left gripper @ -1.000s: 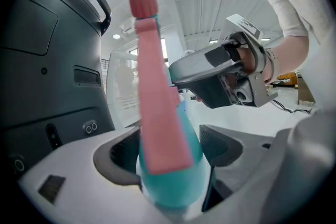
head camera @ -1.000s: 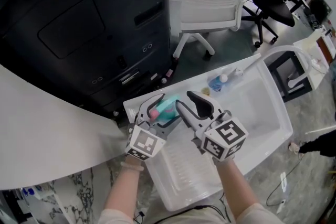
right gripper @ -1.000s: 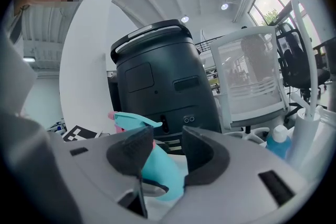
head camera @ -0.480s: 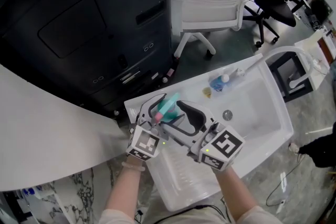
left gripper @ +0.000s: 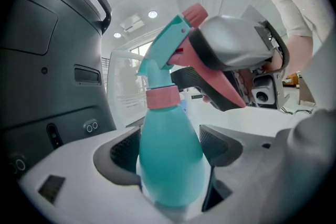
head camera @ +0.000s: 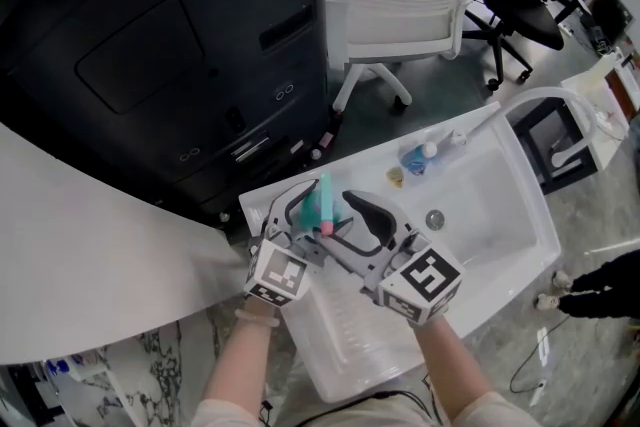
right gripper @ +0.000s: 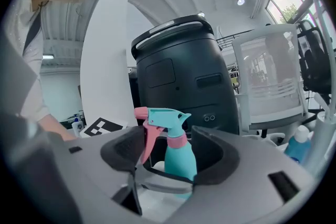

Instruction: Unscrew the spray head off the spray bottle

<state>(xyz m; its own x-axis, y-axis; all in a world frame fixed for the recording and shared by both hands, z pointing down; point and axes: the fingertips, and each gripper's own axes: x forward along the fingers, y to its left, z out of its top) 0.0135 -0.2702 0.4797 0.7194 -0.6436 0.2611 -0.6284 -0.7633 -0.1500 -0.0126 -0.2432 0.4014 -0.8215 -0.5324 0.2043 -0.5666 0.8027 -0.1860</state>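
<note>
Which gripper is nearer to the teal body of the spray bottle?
Left. The left gripper is clamped on the bottle body. The right gripper has just been opening its jaws; they stand apart around the spray head above, not pressing.

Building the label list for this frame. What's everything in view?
spray bottle: 1, teal with pink collar and trigger, centre, gripped
sink: 1, white, front centre
small bottle: 1, blue, lying at the sink's far end
drain: 1, metal, sink floor
dark unit: 1, black, behind the sink
mesh chair: 1, white, beyond the sink
office chair: 1, black, top right
table: 1, white, left
left gripper: 1, grey, shut on the spray bottle
right gripper: 1, grey, jaws have just been opening, spray head between them
</note>
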